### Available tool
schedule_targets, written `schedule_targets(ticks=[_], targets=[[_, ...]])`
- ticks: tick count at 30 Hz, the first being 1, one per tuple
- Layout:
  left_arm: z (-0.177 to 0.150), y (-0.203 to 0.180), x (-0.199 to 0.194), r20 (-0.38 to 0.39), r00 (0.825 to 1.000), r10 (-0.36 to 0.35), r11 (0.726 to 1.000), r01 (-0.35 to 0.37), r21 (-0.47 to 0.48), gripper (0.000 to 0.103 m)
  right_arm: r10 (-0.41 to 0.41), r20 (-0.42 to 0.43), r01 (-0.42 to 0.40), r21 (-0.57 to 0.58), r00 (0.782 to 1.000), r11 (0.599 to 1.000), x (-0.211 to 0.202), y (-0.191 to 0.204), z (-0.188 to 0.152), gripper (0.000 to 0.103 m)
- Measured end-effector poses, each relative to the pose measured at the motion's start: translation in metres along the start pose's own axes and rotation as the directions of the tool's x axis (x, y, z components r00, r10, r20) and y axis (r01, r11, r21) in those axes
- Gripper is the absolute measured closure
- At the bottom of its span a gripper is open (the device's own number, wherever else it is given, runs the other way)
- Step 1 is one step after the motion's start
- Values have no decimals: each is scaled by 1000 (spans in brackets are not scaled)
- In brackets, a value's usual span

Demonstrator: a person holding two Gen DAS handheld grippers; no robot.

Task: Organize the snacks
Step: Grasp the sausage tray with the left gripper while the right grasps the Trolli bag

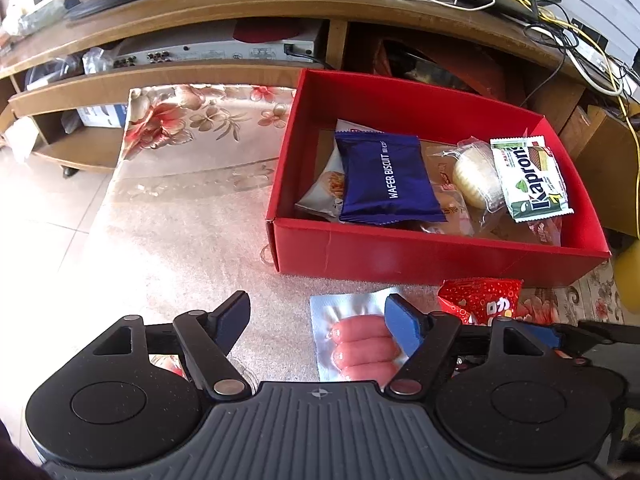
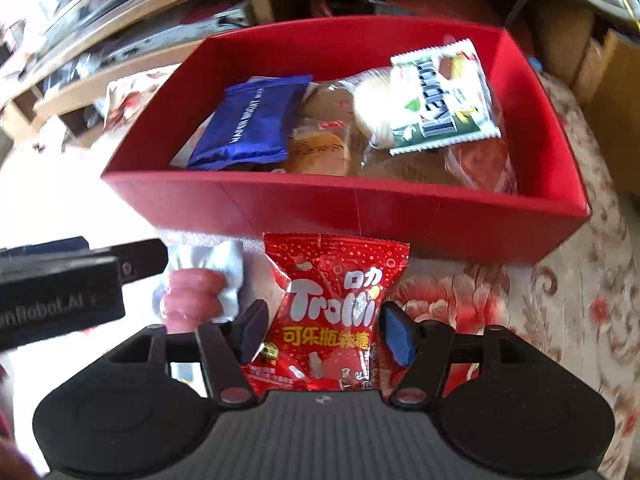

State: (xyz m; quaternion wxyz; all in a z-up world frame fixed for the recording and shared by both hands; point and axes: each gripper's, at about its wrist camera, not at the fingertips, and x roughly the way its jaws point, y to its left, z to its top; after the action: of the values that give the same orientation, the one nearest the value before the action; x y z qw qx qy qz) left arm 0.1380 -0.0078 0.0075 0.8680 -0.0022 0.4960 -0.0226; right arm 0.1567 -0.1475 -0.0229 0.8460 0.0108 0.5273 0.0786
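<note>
The left gripper (image 1: pixel 318 318) hung over the pale, glossy floral tabletop (image 1: pixel 168 216) with its jaws spread; its right blue pad overlapped the silver vacuum pack of pink sausages (image 1: pixel 356 338), while the left pad stood clear of it, so nothing was clamped. That sausage pack lay flat on the table just in front of the red cardboard box (image 1: pixel 420 250).

Inside the box, a dark blue wafer biscuit packet (image 1: pixel 386 180) rested on a white snack bag at the left, a clear-wrapped round pale cake (image 1: pixel 476 178) sat near the middle, and a green and white wafer packet (image 1: pixel 530 178) leaned at the right.

To the right of the sausages lay the shiny red gummy candy bag (image 2: pixel 340 312), touching the box's front wall. The right gripper (image 2: pixel 326 332) straddled this bag, jaws partly closed; whether the pads pressed it could not be told.
</note>
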Motion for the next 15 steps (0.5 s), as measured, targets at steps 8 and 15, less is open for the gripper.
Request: schedule_targets(ticks=[8, 15], targets=[[-7, -10, 11, -43, 999, -20, 1000, 21, 24, 21, -41, 3, 41, -64, 999, 997, -11, -13, -14, 56], [-13, -23, 28, -105, 994, -27, 1000, 28, 14, 18, -54, 16, 55, -52, 998, 997, -21, -32, -23, 56]])
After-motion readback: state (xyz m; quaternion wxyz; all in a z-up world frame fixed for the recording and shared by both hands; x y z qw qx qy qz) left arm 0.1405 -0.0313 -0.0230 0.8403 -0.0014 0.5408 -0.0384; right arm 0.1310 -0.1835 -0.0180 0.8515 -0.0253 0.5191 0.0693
